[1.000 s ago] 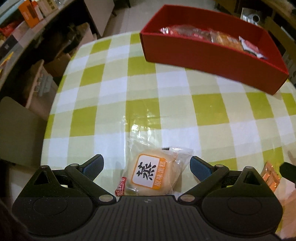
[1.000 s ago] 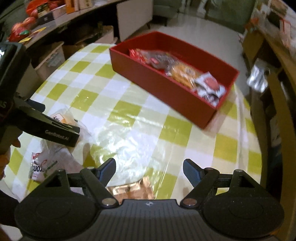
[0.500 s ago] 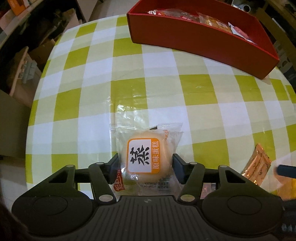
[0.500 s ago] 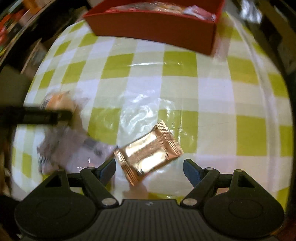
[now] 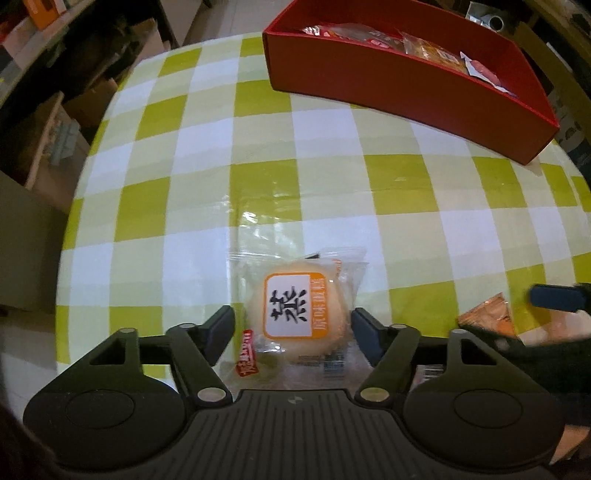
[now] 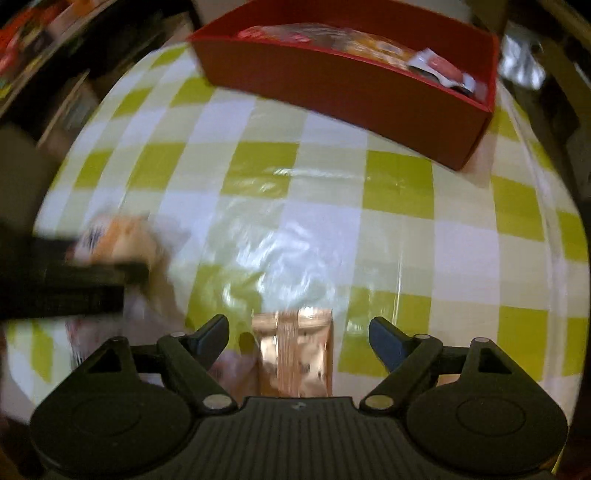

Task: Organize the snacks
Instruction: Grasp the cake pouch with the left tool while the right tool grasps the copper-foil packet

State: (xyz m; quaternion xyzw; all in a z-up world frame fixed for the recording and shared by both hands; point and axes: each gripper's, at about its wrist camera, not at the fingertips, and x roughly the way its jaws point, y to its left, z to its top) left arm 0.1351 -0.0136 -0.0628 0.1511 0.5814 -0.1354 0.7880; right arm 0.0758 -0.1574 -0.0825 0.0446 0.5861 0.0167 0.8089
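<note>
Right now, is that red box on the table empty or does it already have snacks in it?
Partly filled. Several wrapped snacks lie along the inside of the red box; how full it is cannot be told.

— What sort of place is this looking like?
— A lived-in home. A checked oilcloth [image 5: 332,192] is covering a round table, cluttered shelves [image 5: 33,22] are standing far left, and a tiled floor [image 5: 229,14] is showing beyond.

The left tongs [image 5: 291,326] are black plastic with a ribbed middle, two round humps, small silver screws and dark blue pads [image 5: 221,328] on the tips. The right tongs [image 6: 297,338] look the same, with blue pads [image 6: 384,339] too.
</note>
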